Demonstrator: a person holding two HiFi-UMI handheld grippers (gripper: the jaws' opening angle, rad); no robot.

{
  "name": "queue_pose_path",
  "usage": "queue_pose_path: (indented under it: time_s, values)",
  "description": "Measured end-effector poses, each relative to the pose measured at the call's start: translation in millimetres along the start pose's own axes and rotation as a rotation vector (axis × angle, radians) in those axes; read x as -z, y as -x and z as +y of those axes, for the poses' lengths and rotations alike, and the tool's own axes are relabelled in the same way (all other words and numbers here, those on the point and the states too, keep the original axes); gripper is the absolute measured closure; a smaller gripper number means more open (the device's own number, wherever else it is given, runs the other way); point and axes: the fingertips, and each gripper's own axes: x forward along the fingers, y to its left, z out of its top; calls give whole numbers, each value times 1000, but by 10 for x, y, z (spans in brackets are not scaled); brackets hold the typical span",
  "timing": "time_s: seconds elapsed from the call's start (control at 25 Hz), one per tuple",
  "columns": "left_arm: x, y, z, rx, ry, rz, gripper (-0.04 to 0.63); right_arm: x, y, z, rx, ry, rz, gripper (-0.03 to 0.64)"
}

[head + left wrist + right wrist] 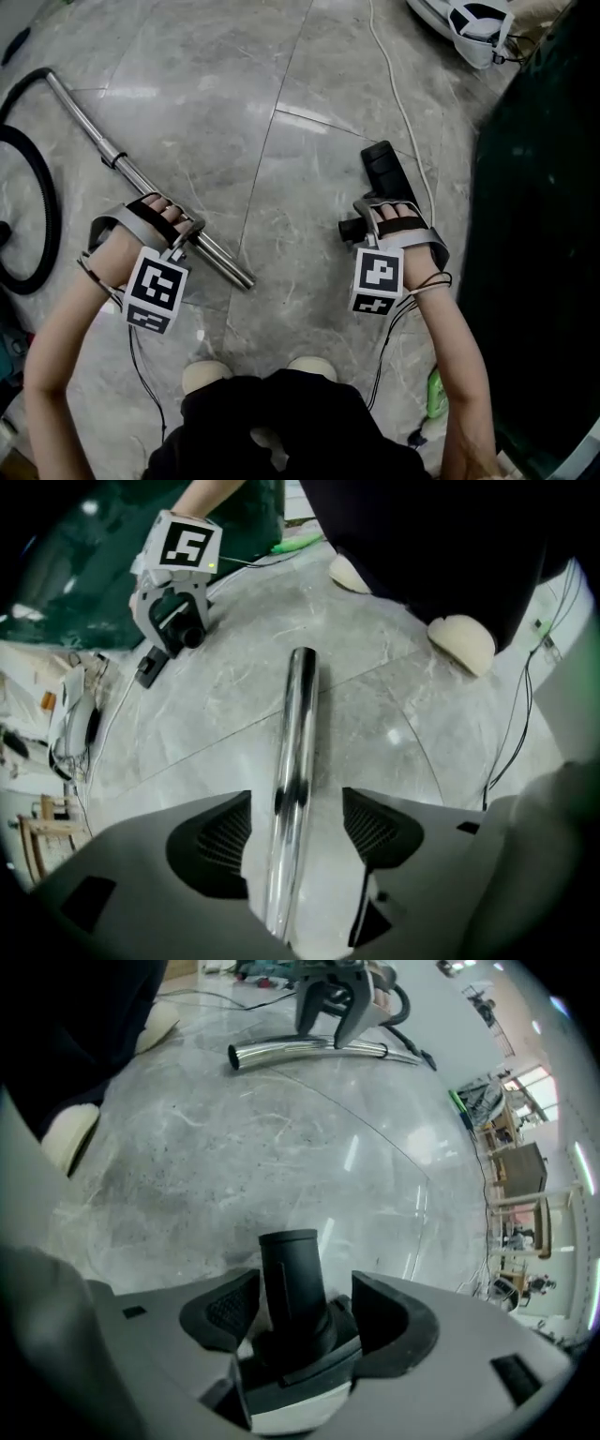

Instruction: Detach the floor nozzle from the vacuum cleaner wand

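On the floor (309, 187) the wand (105, 147) lies left and the floor nozzle (389, 173) well apart at right, so I'd say they're already split, with left tongs (295, 822) and right tongs (295, 1307) spread loose around them, gripping nothing.

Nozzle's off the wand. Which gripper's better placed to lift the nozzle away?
Right. The right gripper, jaws open, straddles the neck of the floor nozzle; the left gripper straddles the wand, away from it.

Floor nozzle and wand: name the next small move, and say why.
Probably lift both grippers straight up. The wand and floor nozzle already lie apart on the floor, and the left gripper and right gripper stand open astride them, gripping nothing.
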Motion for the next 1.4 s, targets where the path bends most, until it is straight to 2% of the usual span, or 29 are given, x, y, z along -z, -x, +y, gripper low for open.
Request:
queue_pose_path:
  time_s: [0.08,0.16,0.24,0.32,0.4,0.44,0.48,0.52,0.56,0.6,0.68,0.72,0.8,0.92,1.0,1.2,1.28,1.4]
  values:
    - [-1,150,10,17,111,-70,265,-7,127,-7,-28,-113,-68,295]
    - [-56,369,9,42,239,-192,259,-60,365,-15,-57,-251,-168,278]
    - [-147,632,34,56,399,-366,260,-137,647,-33,-87,-427,-302,278]
    - [-240,888,138,27,566,-576,261,-238,909,-92,-116,-654,-490,278]
    - [-282,1070,324,-78,722,-767,262,-349,1161,-193,-122,-893,-742,279]
    - [-268,1126,430,-156,798,-828,274,-378,1283,-262,-106,-1005,-869,280]
    - [-227,1159,522,-243,870,-857,338,-366,1395,-342,-69,-1114,-978,281]
    - [-170,1186,593,-328,940,-858,440,-304,1495,-433,-7,-1229,-1064,294]
    - [-122,1234,645,-402,1009,-849,529,-205,1597,-524,72,-1351,-1129,424]
    - [-95,1331,682,-459,1074,-843,586,-101,1720,-597,140,-1474,-1180,595]
    - [-66,1726,716,-544,1214,-857,586,24,2088,-643,181,-1655,-1235,603]
    - [-37,2010,715,-582,1288,-870,586,58,2334,-631,183,-1697,-1226,603]
    - [12,2694,710,-649,1391,-890,586,109,2914,-626,205,-1701,-1146,603]
    - [-44,3864,811,-743,1441,-920,586,128,3941,-847,258,-1628,-1018,601]
    - [-142,4660,915,-787,1448,-942,586,75,4690,-1117,298,-1553,-979,601]
    - [-432,6529,1002,-797,1489,-959,586,-94,6503,-1700,290,-1480,-988,601]
    - [-551,7129,1016,-786,1505,-948,586,-76,7102,-1868,307,-1463,-994,601]
    - [-706,7821,999,-760,1490,-913,586,-38,7864,-2069,353,-1476,-1046,601]
